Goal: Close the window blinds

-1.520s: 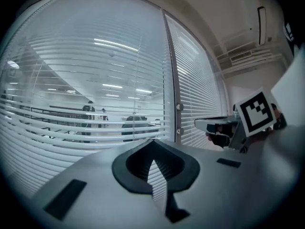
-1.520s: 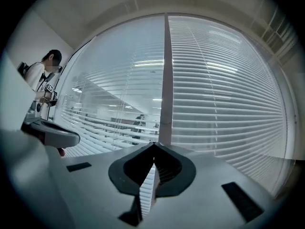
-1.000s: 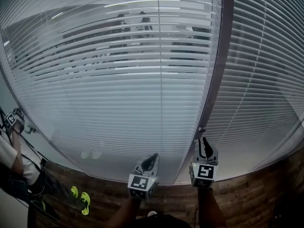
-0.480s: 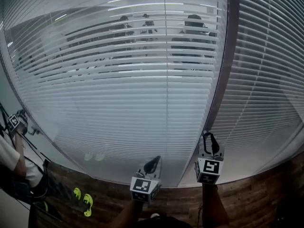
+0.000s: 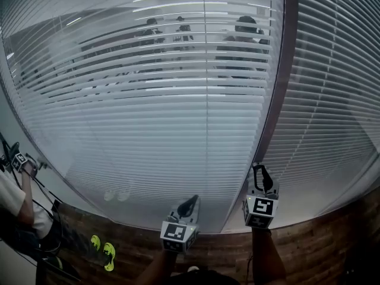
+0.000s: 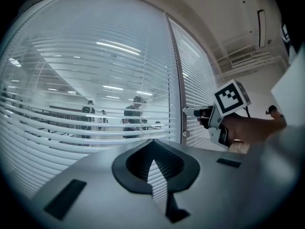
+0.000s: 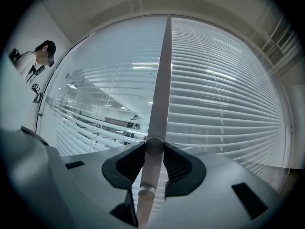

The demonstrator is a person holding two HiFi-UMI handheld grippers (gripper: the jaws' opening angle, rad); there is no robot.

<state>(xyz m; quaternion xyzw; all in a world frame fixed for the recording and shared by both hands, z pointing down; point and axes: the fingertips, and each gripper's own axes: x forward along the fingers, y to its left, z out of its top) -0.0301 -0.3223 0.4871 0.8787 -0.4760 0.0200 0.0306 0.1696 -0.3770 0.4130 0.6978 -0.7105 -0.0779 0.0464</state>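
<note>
Right gripper view puts the blinds [image 7: 102, 116] across the whole window, in two panels split by an upright post [image 7: 163, 70]. The left panel's slats are tilted open enough that people [image 5: 240, 37] beyond the glass show through, so I judge the closing unfinished. A small round knob [image 7: 154, 143] sits on the post, probably the tilt control, which would explain the hold. The right gripper [image 7: 154, 147] points level at the post with the knob framed between its jaw tips. Its jaws have just been opening and now stand spread, flanking the knob closely without visibly clamping it, perhaps lined up for a fresh bite. The left gripper [image 6: 153, 160], jaws pressed together on nothing, hangs level just left of the post facing the slats. It seems parked there so it does not crowd the working hand.

The window stands right ahead of both tips, so there is little room forward, and the narrow post leaves scant space either side of the knob. Pulling back or sideways looks free. A wooden floor [image 5: 332, 242] runs below the window's bottom edge, and a person [image 5: 15, 203] stands well off to the left, apart from both arms.
</note>
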